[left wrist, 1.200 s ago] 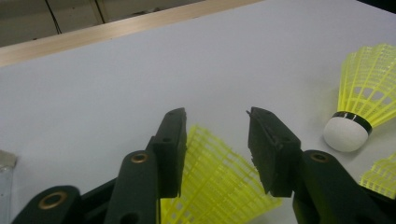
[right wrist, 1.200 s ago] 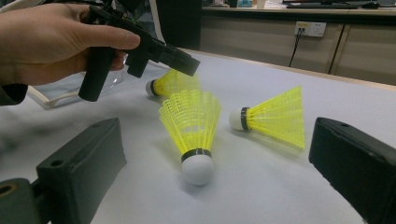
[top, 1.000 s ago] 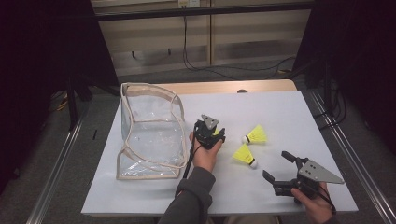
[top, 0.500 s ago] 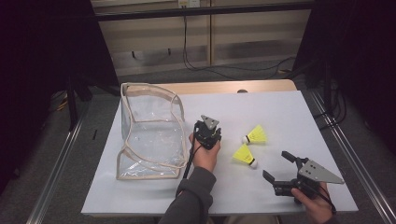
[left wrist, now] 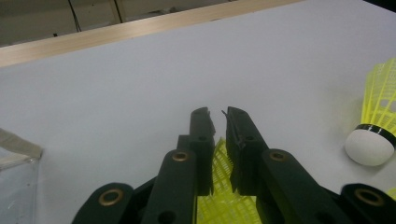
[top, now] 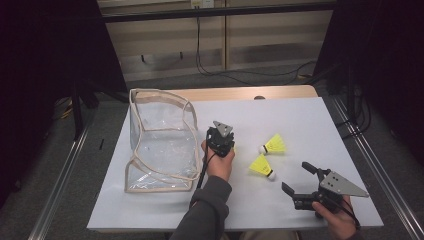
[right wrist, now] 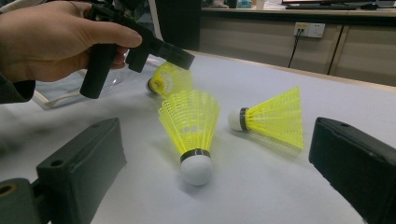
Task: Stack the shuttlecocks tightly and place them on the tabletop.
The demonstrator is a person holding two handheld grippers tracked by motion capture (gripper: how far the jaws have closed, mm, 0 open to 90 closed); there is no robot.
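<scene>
Lab, metal frame rails (top: pixel 65 170), trailing cables (top: pixel 210 62)

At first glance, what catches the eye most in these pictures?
Three bright yellow shuttlecocks stand out on the white table: one pinched by its skirt in the left tool, two loose ones just right of it. A clear plastic bag stands open at the left.

Clear glossy plastic bag (top: pixel 160 145), matt table (top: pixel 300 120)
</scene>
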